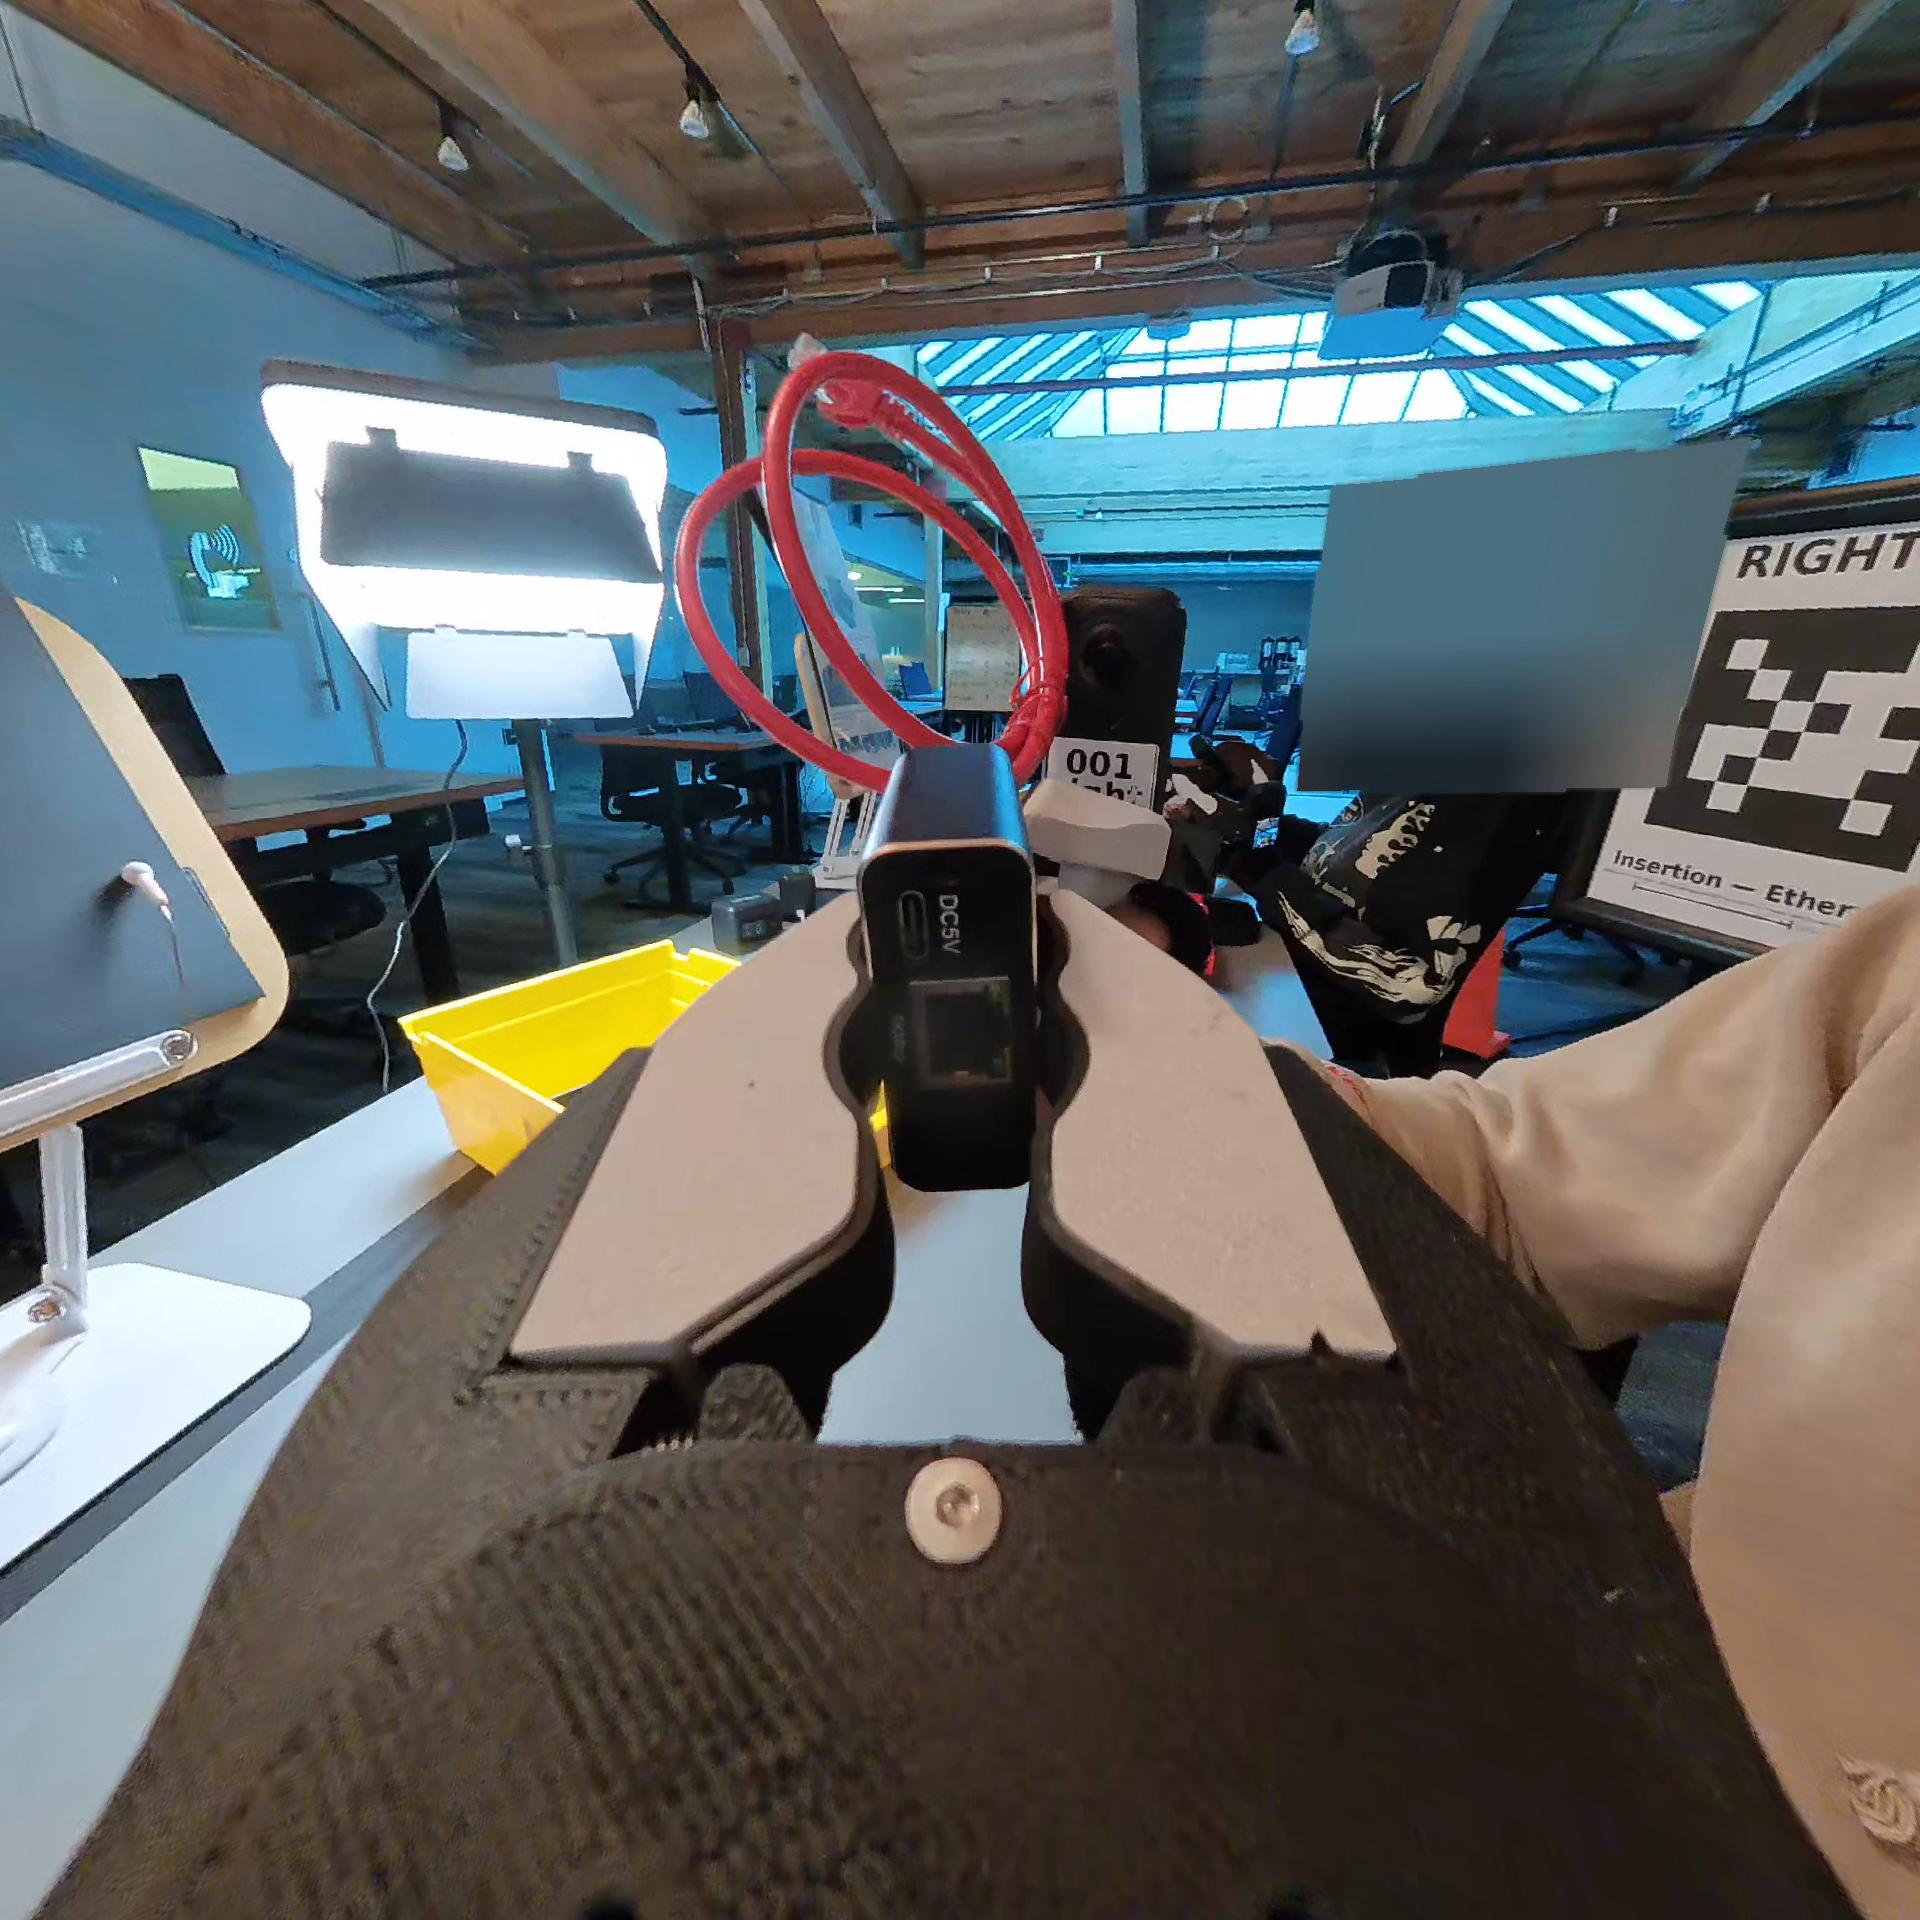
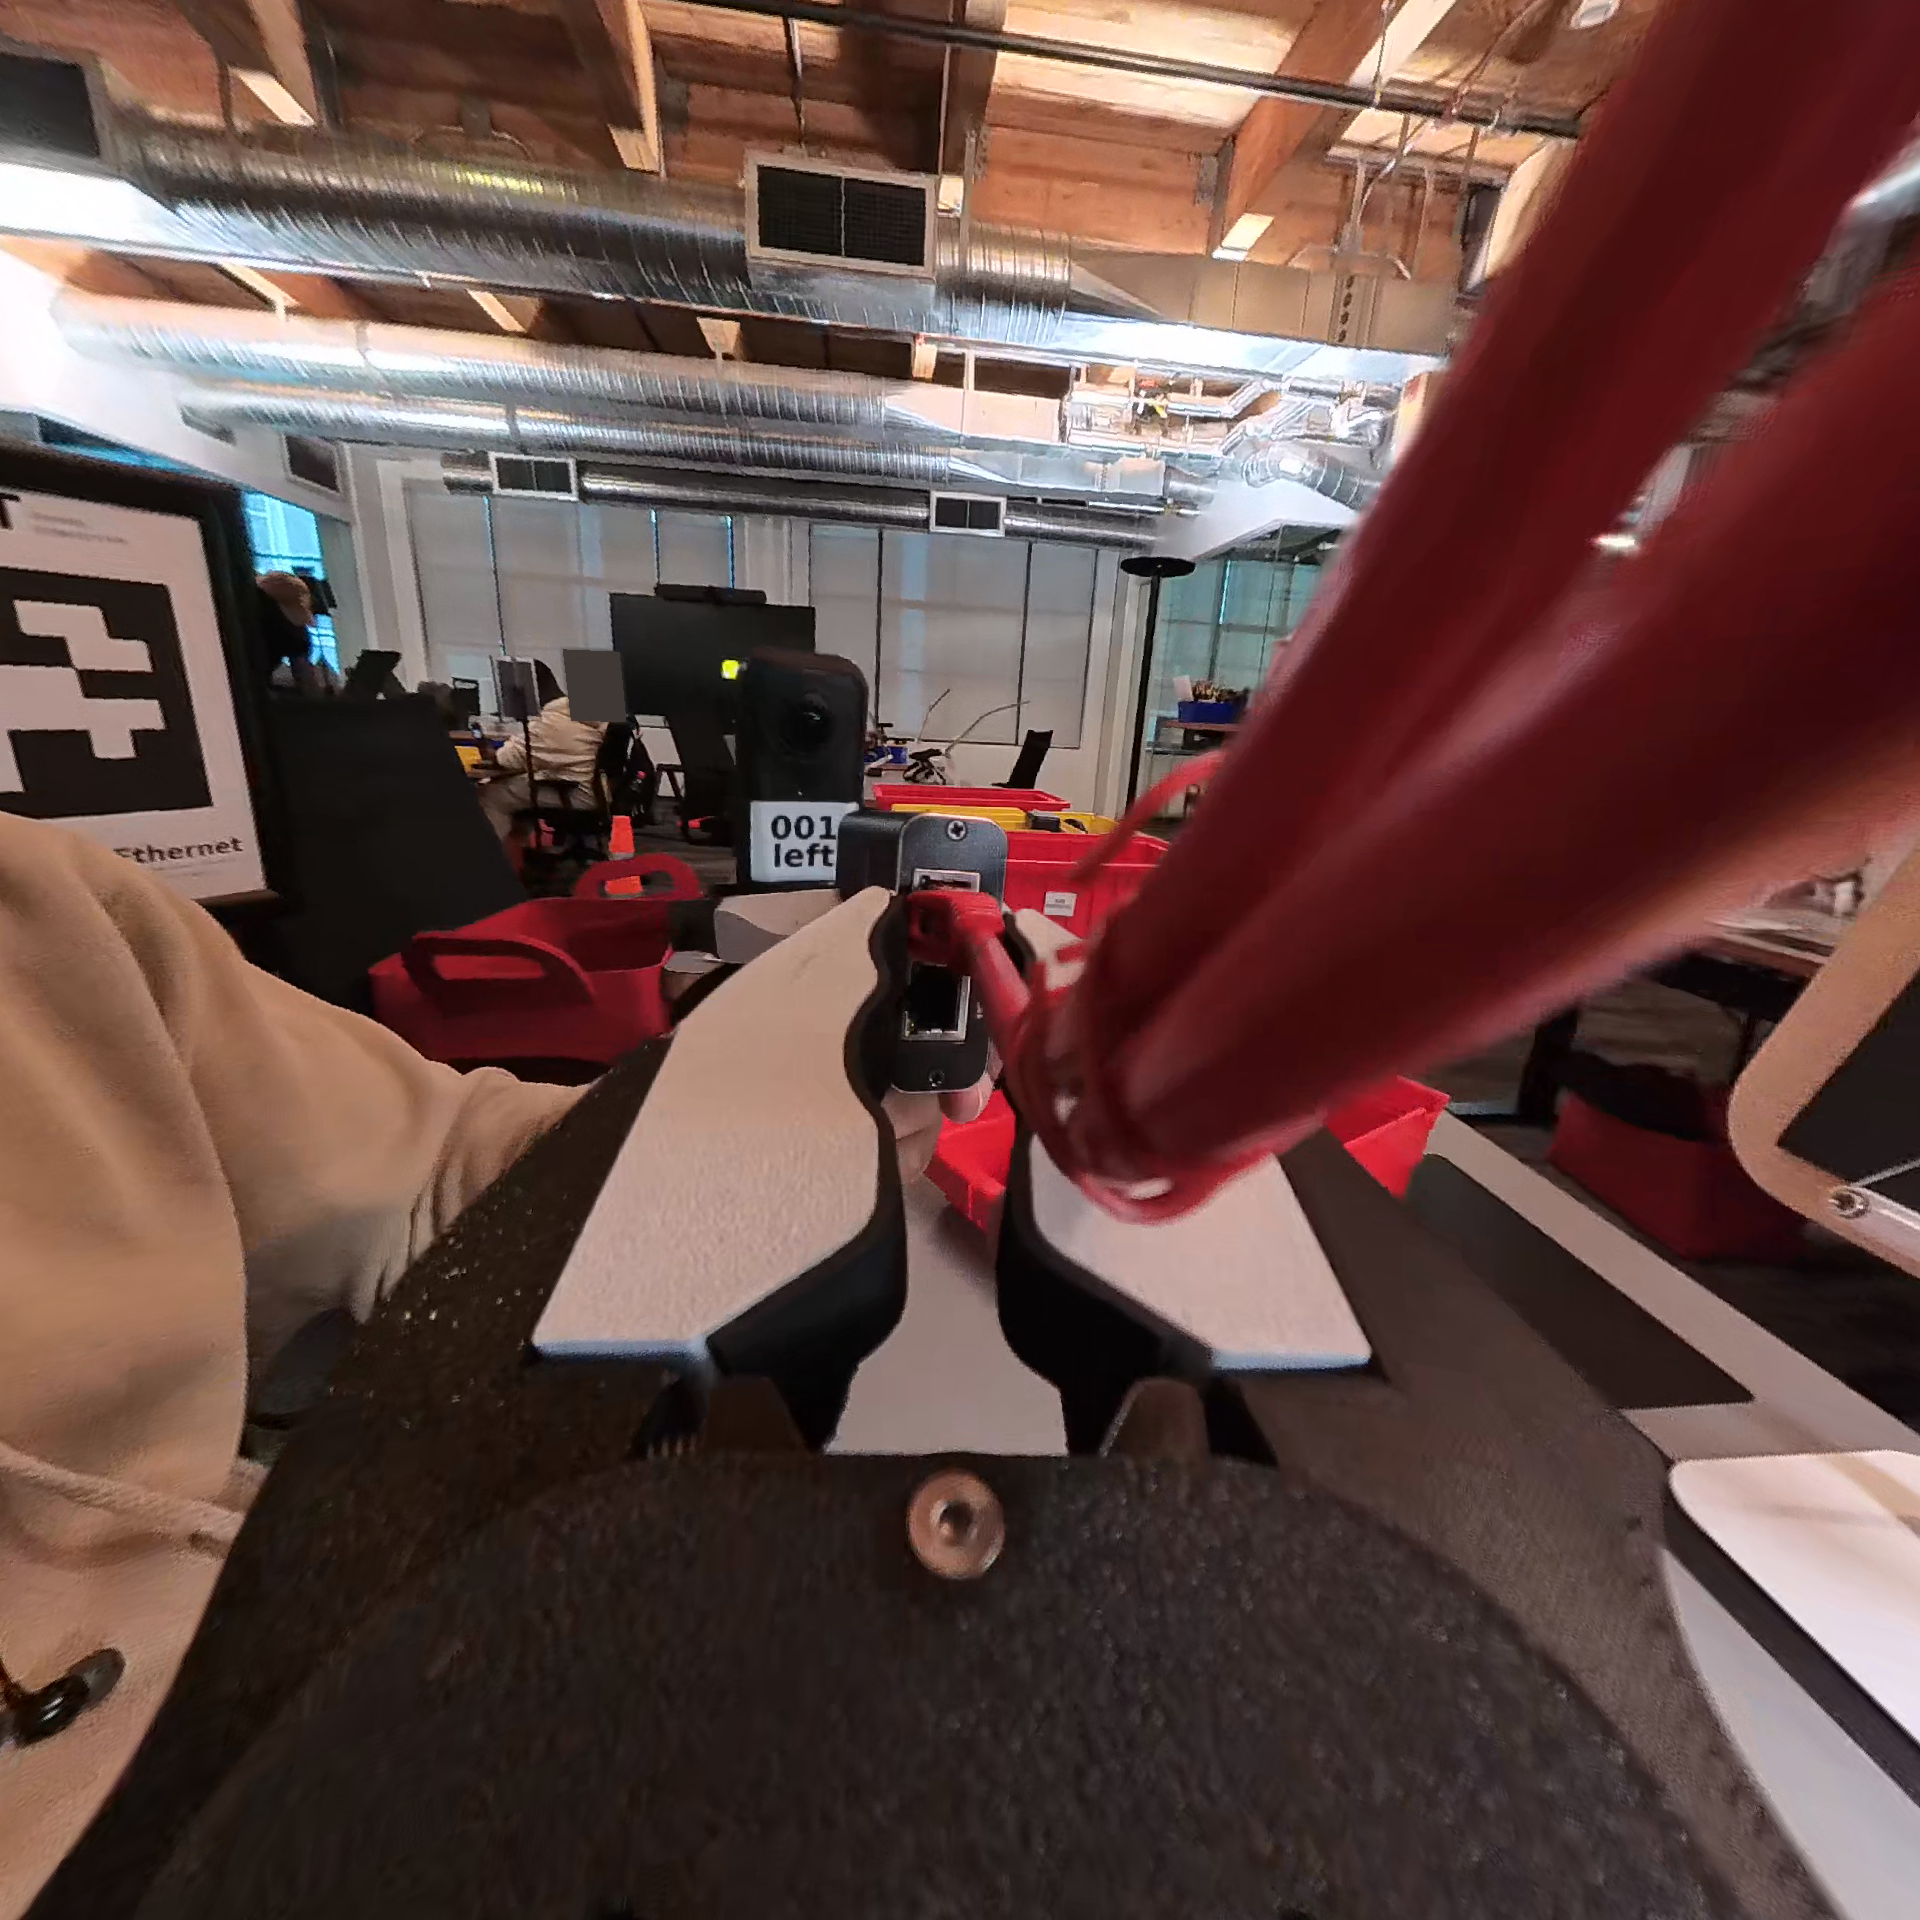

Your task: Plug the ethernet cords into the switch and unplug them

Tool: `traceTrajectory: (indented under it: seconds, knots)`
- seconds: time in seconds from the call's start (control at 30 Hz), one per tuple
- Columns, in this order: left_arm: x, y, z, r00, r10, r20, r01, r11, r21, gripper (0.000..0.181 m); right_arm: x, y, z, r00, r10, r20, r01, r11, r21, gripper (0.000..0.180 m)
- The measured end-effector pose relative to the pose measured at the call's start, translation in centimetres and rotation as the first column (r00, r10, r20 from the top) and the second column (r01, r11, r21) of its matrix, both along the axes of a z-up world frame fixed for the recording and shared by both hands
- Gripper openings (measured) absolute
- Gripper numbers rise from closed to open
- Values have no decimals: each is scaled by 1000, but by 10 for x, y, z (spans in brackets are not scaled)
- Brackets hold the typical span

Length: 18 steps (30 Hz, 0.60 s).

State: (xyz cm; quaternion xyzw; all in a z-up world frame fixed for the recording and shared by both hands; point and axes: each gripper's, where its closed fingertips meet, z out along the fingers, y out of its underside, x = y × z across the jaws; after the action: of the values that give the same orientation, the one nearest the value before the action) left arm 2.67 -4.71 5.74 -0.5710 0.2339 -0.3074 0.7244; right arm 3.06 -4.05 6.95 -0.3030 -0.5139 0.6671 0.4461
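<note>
My left gripper (image 1: 948, 935) is shut on a small black switch (image 1: 951, 977) and holds it upright above the table, its end face with a free port towards the camera. Behind it rises a coiled red ethernet cord (image 1: 883, 582). In the right wrist view, my right gripper (image 2: 961, 925) is shut on the cord's red plug (image 2: 940, 920), which sits at a port on the switch's (image 2: 935, 1029) other face. I cannot tell whether the plug is fully seated. A free port shows below it. The cord's coil (image 2: 1455, 779) runs up to the right, close to the camera.
A yellow bin (image 1: 551, 1029) stands on the white table (image 1: 208, 1268) at the left, beside a tablet on a stand (image 1: 104, 831). Red bins (image 2: 1081, 862) and a red tote (image 2: 520, 977) lie beyond. A cream sleeve (image 1: 1662, 1122) and a marker board (image 1: 1808, 717) are on the right. The grippers are tip to tip, or close to it.
</note>
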Motion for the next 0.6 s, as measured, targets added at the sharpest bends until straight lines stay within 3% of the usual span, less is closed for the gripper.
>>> traceTrajectory:
  seconds: [0.33, 0.6]
  knots:
    - [5, -15, 9, 996, 14, -88, 1, 986, 168, 26, 6, -15, 6, 999, -41, -29, 44, 989, 141, 16]
    - [-2, -3, 10, 997, 81, 2, -81, 992, 99, 26, 1, 1, 2, 996, -87, -5, 87, 992, 87, 18]
